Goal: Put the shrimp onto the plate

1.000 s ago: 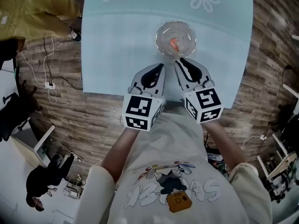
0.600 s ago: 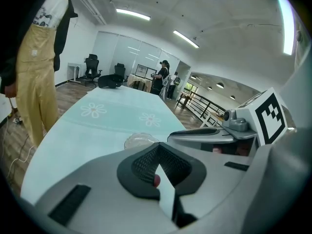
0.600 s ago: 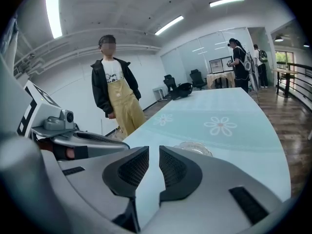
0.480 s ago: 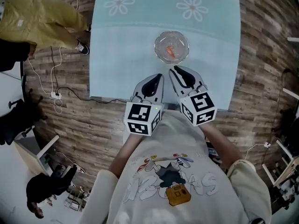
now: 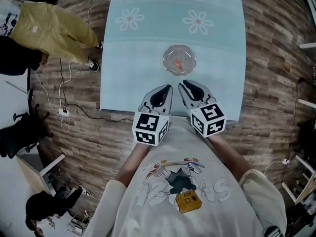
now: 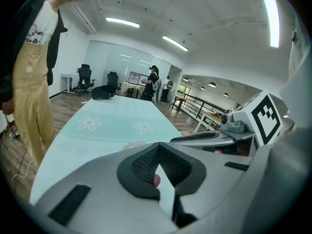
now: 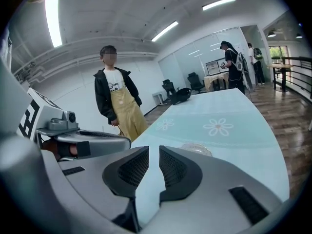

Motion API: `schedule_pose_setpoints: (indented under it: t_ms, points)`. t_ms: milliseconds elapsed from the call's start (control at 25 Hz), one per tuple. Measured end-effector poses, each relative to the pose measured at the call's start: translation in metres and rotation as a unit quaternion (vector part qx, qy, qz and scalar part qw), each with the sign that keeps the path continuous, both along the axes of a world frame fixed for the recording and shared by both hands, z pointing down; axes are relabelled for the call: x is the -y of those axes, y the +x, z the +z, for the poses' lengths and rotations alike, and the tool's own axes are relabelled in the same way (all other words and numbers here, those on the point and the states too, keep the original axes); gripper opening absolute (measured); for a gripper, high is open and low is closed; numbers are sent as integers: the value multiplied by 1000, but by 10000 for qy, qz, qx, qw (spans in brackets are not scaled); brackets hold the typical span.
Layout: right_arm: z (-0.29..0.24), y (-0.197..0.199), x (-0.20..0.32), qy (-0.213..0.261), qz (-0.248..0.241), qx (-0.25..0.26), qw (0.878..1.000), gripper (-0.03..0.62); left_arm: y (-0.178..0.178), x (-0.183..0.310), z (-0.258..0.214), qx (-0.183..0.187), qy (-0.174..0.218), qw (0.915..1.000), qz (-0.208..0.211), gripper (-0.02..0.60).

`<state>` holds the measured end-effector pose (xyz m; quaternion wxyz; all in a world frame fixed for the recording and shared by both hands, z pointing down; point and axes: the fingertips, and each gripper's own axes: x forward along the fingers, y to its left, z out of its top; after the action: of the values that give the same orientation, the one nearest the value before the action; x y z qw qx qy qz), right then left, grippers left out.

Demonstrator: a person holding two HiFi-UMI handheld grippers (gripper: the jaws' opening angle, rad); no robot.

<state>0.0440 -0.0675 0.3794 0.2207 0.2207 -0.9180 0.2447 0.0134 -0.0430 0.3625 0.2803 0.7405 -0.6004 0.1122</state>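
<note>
A clear glass plate [image 5: 179, 60] stands on the pale blue tablecloth [image 5: 148, 48], and a small orange shrimp [image 5: 178, 62] lies in it. Both grippers hover side by side just short of the plate, at the table's near edge. My left gripper [image 5: 167, 88] is shut with its tips touching and holds nothing. My right gripper [image 5: 182, 83] shows a narrow slit between its pads, also with nothing in it. The plate [image 6: 127, 144] appears beyond my left gripper [image 6: 158, 144]. In the right gripper view the plate [image 7: 197, 149] lies just past my right gripper [image 7: 154, 147].
A person in yellow overalls [image 5: 44, 28] stands at the table's left side and also shows as a person [image 7: 117, 96] in the right gripper view. Cables and a power strip [image 5: 61, 111] lie on the wooden floor. The cloth carries two flower prints [image 5: 197, 21] at the far end.
The head view has drawn back, so the table looks smaller. Both grippers have come slightly away from the plate, toward the person's body. The shrimp stays in the plate.
</note>
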Motion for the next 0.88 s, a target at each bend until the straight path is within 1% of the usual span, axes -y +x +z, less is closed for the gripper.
schedule_pose_setpoints:
  t_ms: [160,320,440,520,600,720,800,880]
  points:
    - [-14,2,-4,140,76,101,9998,67,-1,4,-12,214,206,9995,147,8]
    - [-26,7,-3,346,169,196,9991,67,-3,-1,-15,425,253,9983,320,8]
    - [-36,10,4,317,247,442,9982,67,-5,0,-20,489,350,9976,347,8]
    - [-44,9,3,338,217,687,9968,66,0,2,-23,535,414,9967,444,8]
    - [-50,8,0,429,140,848,9954,66,8,4,-25,573,466,9952,638,8]
    - [-52,8,-5,480,-9,858,9952,66,22,5,-27,609,538,9925,909,8]
    - [-51,8,-6,413,-62,881,9952,61,26,5,-26,610,526,9922,956,8]
    - [-51,7,-2,322,-23,987,9946,48,22,7,-26,637,499,9929,873,8]
